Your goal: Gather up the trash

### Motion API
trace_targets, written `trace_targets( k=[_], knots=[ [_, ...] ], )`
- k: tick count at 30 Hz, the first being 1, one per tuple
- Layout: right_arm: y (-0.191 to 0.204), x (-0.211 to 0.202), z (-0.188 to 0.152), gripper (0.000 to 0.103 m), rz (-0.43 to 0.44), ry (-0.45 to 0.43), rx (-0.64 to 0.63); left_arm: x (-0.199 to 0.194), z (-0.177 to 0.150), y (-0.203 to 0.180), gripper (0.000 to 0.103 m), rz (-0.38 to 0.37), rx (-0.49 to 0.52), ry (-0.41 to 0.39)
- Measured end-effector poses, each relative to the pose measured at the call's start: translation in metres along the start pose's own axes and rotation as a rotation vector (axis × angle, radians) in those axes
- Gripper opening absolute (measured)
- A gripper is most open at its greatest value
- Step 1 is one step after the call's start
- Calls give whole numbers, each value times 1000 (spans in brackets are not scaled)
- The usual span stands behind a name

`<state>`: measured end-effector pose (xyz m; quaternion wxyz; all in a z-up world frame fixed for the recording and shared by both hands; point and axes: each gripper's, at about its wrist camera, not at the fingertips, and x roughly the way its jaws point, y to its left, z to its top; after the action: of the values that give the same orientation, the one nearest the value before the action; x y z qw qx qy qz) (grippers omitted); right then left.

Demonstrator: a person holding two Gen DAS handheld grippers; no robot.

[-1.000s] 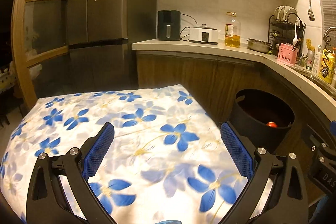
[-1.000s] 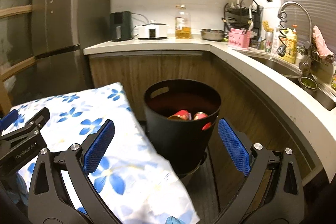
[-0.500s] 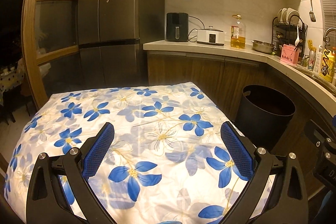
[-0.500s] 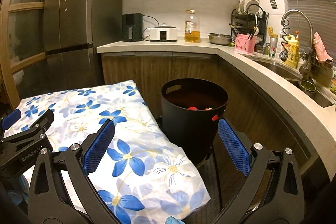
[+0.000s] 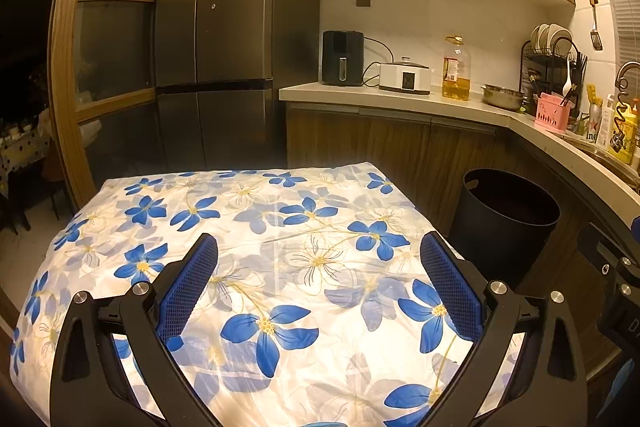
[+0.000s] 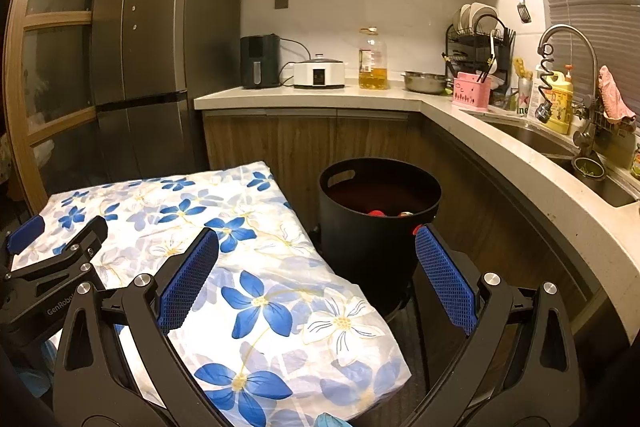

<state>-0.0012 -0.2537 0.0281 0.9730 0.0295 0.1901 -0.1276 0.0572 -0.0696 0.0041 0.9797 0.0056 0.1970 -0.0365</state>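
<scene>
Left gripper (image 5: 318,267): jaws spread wide, nothing between the blue pads, held above the floral tablecloth (image 5: 248,227); compared with a second ago the camera sits further back and higher, so more of the cloth's far edge and the refrigerator (image 5: 224,39) show. Right gripper (image 6: 316,259): jaws equally wide apart, empty, hanging over the table's near corner with the black trash bin (image 6: 372,227) between and beyond its fingers; it has drawn back from the bin, which was larger and closer a second ago. Trash: red cans (image 6: 376,213) lie inside the bin, now only their tops visible over the rim, where earlier more of them could be seen. In the left view the bin (image 5: 504,223) stands on the floor just beside the table's right edge, its contents hidden; a second ago a red item showed inside. Countertop (image 6: 320,95): air fryer (image 6: 259,61), white cooker (image 6: 319,71), oil bottle (image 6: 373,61), unchanged.
</scene>
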Motion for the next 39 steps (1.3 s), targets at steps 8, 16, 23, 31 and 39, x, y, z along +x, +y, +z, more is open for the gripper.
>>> trace_targets(
  k=[8,16,23,31,39],
  knots=[
    [3,-2,0,97,3,-5,2,-1,0,0,97,-4,-1,3],
    [3,-2,0,97,2,-3,2,-2,0,0,97,-7,-4,7],
    [2,-2,0,97,4,-3,3,-2,1,0,97,-9,-3,8],
    [2,-3,1,97,1,-3,9,-1,0,-1,97,-9,-4,10],
    [1,-3,1,97,1,-4,9,-1,0,-1,97,-8,-3,9]
  ],
)
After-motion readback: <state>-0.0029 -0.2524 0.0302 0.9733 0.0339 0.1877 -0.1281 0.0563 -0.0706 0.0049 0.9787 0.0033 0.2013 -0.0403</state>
